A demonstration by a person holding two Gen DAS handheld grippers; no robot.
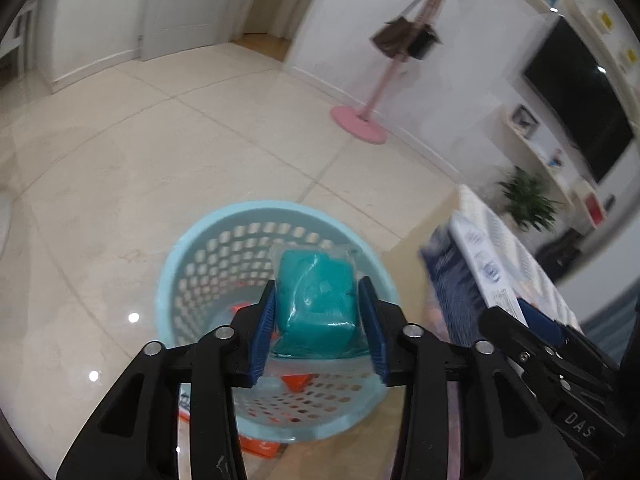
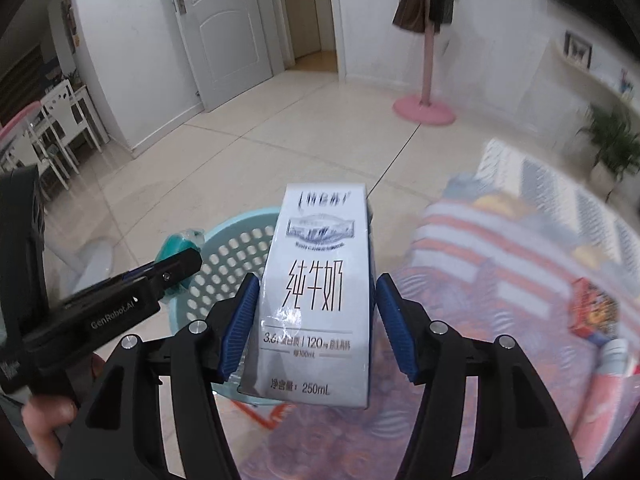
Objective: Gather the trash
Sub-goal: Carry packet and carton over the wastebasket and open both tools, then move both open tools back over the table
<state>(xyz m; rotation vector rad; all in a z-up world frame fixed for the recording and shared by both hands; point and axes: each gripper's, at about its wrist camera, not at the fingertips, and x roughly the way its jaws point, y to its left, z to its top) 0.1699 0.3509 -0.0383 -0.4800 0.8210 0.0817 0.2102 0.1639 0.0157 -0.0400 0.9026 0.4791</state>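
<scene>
My left gripper (image 1: 320, 320) is shut on a teal packet in clear wrap (image 1: 316, 300) and holds it over the light blue perforated basket (image 1: 208, 260). An orange wrapper (image 1: 296, 382) lies inside the basket. My right gripper (image 2: 316, 320) is shut on a white 250 mL milk carton (image 2: 320, 300), held upright just right of the basket (image 2: 236, 248). The left gripper with its teal packet (image 2: 176, 246) shows at the left of the right wrist view. The carton (image 1: 480, 256) and the right gripper (image 1: 532, 344) show at the right of the left wrist view.
The basket stands on a tiled floor (image 1: 160, 160). A table with a patterned cloth (image 2: 500, 280) is to the right, with a colourful small box (image 2: 592, 312) on it. A pink coat stand (image 2: 426, 108) with bags, a potted plant (image 2: 616, 144) and a white door (image 2: 224, 32) are further off.
</scene>
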